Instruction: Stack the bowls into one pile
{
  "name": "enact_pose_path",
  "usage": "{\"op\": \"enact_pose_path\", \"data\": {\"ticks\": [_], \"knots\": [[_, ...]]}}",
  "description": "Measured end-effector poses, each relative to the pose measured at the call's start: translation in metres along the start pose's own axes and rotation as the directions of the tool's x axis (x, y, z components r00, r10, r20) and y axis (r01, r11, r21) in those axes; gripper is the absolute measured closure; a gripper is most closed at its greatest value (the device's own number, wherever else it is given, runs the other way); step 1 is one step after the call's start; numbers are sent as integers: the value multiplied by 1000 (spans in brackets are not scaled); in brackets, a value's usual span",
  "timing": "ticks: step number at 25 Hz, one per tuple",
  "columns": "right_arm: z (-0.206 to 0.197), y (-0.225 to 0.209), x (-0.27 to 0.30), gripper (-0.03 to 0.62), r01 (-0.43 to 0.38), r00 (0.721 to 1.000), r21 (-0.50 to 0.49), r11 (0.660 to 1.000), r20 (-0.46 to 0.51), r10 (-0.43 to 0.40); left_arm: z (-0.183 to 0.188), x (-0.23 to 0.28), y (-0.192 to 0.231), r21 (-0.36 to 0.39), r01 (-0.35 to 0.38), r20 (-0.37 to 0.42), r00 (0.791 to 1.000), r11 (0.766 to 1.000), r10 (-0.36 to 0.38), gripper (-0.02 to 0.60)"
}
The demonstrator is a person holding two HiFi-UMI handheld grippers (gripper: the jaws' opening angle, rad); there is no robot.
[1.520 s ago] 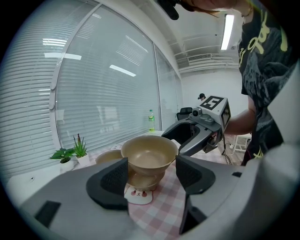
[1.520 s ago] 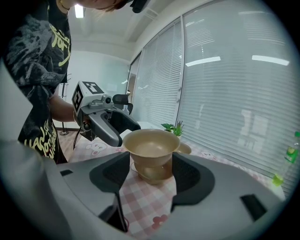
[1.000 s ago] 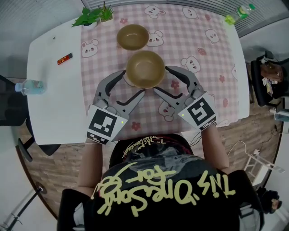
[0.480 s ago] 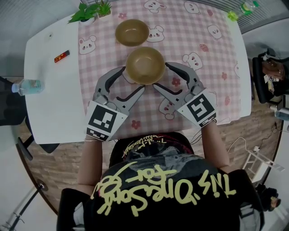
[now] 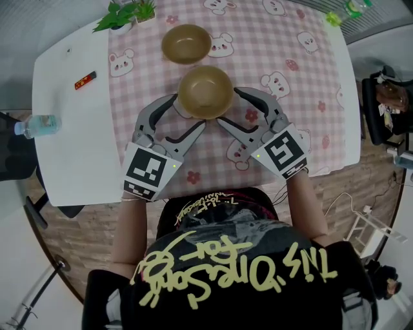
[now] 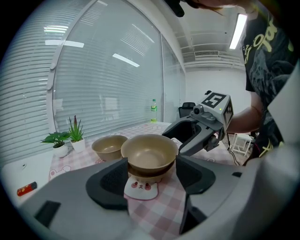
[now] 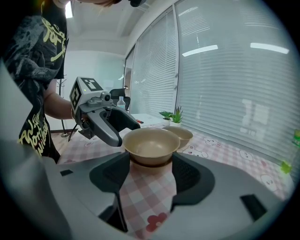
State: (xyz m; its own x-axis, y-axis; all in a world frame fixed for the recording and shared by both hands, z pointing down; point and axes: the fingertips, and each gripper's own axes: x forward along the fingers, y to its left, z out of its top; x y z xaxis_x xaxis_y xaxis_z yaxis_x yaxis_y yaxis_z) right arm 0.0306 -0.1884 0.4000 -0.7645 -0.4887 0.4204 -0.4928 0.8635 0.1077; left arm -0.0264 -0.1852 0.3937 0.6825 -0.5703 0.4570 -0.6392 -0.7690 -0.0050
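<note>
Two tan bowls stand on the pink checked cloth (image 5: 310, 97). The far bowl (image 5: 186, 44) sits alone. The near bowl (image 5: 205, 92) seems to rest in another bowl beneath it, whose darker rim shows under it in the left gripper view (image 6: 149, 171). My left gripper (image 5: 188, 113) is open, its fingertips at the near bowl's left side. My right gripper (image 5: 229, 107) is open at its right side. In each gripper view the near bowl (image 7: 151, 144) lies just past the jaw pads, and the far bowl (image 6: 108, 146) stands behind it. Neither gripper holds anything.
A potted plant (image 5: 126, 14) stands at the cloth's far left corner. On the bare white table (image 5: 71, 161) lie a small red object (image 5: 84, 80) and a water bottle (image 5: 37, 125). A green bottle (image 5: 342, 11) stands at the far right corner.
The view shifted slightly. Both grippers stay open around the near bowl, and the bowls have not moved.
</note>
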Motion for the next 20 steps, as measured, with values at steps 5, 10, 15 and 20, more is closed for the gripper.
{"op": "enact_pose_path", "data": {"ticks": [5, 10, 15, 20], "knots": [[-4, -1, 4, 326, -6, 1000, 7, 1000, -7, 6, -4, 3, 2, -9, -4, -12, 1000, 1000, 4, 262], [-7, -1, 6, 326, -13, 1000, 17, 1000, -10, 13, -8, 6, 3, -25, 1, -17, 1000, 1000, -1, 261], [-8, -2, 6, 326, -14, 1000, 31, 999, -2, 14, -9, 8, 3, -40, 7, -14, 1000, 999, -8, 258], [-9, -2, 8, 326, -26, 1000, 40, 999, 0, 26, -11, 9, 4, -48, 7, -17, 1000, 999, -8, 255]]}}
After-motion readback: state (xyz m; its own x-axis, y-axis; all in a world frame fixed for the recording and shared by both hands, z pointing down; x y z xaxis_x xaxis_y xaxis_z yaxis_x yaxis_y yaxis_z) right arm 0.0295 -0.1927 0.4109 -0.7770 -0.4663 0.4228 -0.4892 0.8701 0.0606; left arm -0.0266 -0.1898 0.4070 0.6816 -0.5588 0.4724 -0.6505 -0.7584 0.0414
